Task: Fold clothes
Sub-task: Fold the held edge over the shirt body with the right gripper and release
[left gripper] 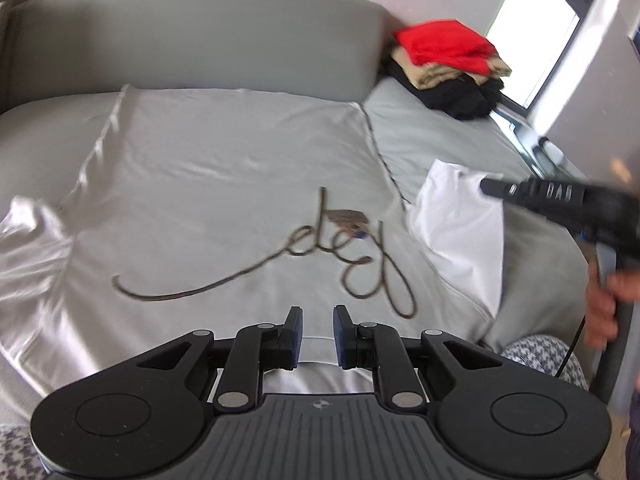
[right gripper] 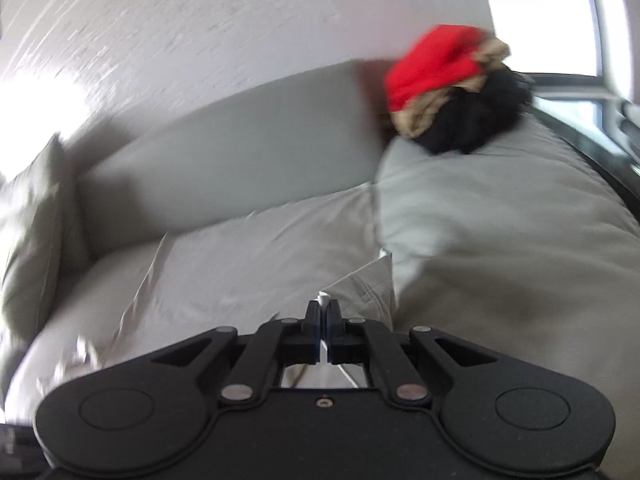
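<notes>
Right gripper (right gripper: 323, 314) pinching white garment (right gripper: 362, 280); blurred, probably hem.

The right-wrist view smears the folded red, tan and black clothes stack (right gripper: 448, 92); the pale grey satin garment (left gripper: 224, 184) runs under the left gripper (left gripper: 317, 334), and the person's hand (left gripper: 608, 304) blurs at the frame's edge

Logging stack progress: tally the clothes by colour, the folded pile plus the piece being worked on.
Red: 1, top of the pile, red garment
Tan: 1, under the red, tan garment
Black: 1, bottom of the pile, black garment
Silver-grey satin: 1, spread on the bed, satin garment, its corner pinched in the right gripper
Total: 4
</notes>
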The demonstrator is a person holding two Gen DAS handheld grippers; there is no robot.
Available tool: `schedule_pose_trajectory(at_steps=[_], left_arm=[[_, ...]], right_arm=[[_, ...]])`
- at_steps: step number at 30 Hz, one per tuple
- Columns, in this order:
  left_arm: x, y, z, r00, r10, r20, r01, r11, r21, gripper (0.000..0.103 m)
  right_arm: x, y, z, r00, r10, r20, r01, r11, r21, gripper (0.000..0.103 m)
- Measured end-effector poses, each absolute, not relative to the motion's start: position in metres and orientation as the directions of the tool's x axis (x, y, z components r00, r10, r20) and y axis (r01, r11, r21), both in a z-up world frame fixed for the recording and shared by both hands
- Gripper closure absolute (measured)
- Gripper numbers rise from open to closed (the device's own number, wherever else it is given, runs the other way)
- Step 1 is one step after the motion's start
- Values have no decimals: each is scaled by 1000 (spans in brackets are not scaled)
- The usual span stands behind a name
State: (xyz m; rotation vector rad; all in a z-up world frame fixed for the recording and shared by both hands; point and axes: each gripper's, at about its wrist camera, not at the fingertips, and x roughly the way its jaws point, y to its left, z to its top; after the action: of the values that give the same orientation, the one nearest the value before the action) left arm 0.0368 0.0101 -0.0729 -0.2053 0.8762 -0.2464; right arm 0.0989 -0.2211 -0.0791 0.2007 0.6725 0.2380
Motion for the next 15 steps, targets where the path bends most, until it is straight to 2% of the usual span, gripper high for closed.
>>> schedule_pose_trajectory(at_steps=[5, 8, 11, 13, 15], left_arm=[[34, 28, -74, 625, -283, -728, 87, 951, -296, 89], [33, 34, -77, 625, -276, -730, 73, 952, -297, 89], [34, 39, -80, 623, -258, -738, 48, 955, -293, 89], [34, 42, -83, 621, -246, -744, 31, 957, -290, 89], [35, 43, -84, 617, -232, -752, 18, 959, -282, 89]], right_arm=[[87, -172, -111, 589, 343, -732, -271, 937, 222, 97], [81, -176, -123, 495, 383, -780, -270, 921, 281, 87], [78, -207, -111, 575, 335, -746, -156, 941, 302, 84], [87, -228, -104, 619, 245, -746, -57, 962, 268, 85], [95, -244, -105, 622, 172, -764, 11, 974, 228, 88]])
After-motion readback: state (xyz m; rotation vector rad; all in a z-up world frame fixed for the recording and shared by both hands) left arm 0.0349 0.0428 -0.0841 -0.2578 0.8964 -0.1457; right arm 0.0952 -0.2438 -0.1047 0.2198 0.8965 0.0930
